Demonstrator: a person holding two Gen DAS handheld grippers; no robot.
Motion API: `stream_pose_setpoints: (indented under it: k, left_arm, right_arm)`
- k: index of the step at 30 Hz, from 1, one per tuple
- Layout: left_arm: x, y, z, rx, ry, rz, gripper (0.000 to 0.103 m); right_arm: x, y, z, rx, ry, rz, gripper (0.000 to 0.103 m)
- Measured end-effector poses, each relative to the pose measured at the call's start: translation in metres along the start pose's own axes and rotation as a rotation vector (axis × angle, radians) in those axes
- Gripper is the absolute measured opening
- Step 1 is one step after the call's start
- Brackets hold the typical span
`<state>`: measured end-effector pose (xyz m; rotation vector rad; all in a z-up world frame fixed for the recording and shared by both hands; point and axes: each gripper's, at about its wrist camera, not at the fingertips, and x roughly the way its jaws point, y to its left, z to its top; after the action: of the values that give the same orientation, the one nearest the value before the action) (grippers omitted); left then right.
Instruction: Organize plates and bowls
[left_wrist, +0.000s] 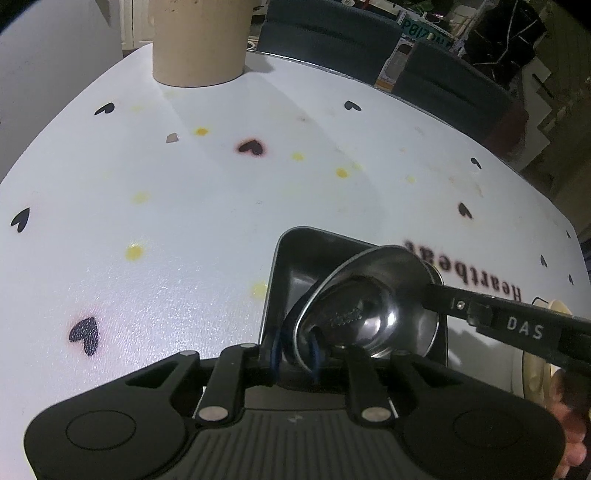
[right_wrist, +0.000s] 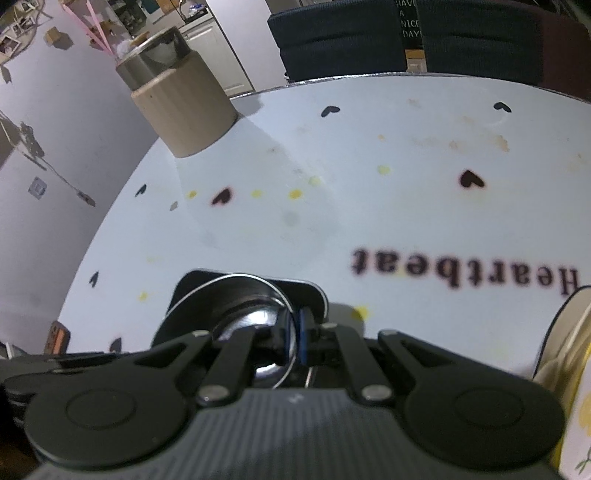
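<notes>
Left wrist view: the left gripper (left_wrist: 295, 354) sits lowest in frame, its blue-padded fingers (left_wrist: 275, 347) pressed onto the near wall of the black square dish (left_wrist: 295, 258). The dish rests on the desk (left_wrist: 184, 221) directly ahead of the fingers. Whether the pads also touch the bowl's rim cannot be told. Tilted inside the dish is the steel bowl (left_wrist: 365, 314), its open face turned toward this camera and its lower rim down in the dish. The right gripper (left_wrist: 524, 328) enters from the right edge and reaches across to the bowl's right rim.

Right wrist view: the right gripper (right_wrist: 293, 339) has its fingers (right_wrist: 303, 341) closed on the thin rim of the steel bowl (right_wrist: 258, 317), one pad each side of the metal. The black square dish (right_wrist: 314, 291) lies just beyond and beneath the bowl.

Governing relation: the bowl lies directly forward of the right fingers, and its tilt leans toward the left gripper. The right hand therefore controls the bowl, while the left hand steadies the dish. The likely step is seating the bowl flat in the dish or lifting it clear.

Farther out, yellow stains and black heart prints mark the white desk. A cream plate (right_wrist: 569, 332) sits at the right edge. A beige ribbed container (left_wrist: 199, 40) stands at the far left. Dark chairs (left_wrist: 328, 26) stand beyond the desk edge.
</notes>
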<state>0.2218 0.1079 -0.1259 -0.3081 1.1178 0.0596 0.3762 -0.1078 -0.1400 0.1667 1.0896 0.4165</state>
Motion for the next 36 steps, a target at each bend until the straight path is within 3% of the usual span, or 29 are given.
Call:
stream_pose_setpoints:
  k: [15,28,31,34,36]
  left_arm:
    - [-0.015,-0.006,-0.002,0.072,-0.044,0.022,0.019]
    - [-0.012,-0.008,-0.003,0.092,-0.024,0.028,0.019]
    - [-0.013,-0.006,-0.002,0.088,-0.028,0.027,0.019]
    - [-0.015,-0.005,-0.002,0.084,-0.034,0.025,0.019]
    - [-0.017,-0.005,-0.003,0.081,-0.041,0.023,0.019]
  right_arm:
    - [0.011,0.007,-0.002,-0.045,0.019,-0.037,0.005]
    - [0.007,0.000,0.000,0.003,-0.010,0.023,0.008]
    - [0.005,-0.003,0.001,0.029,-0.037,0.049,0.013]
    - [0.000,-0.006,0.003,0.052,-0.069,0.076,0.033]
    - [-0.004,-0.008,0.004,0.060,-0.085,0.092,0.038]
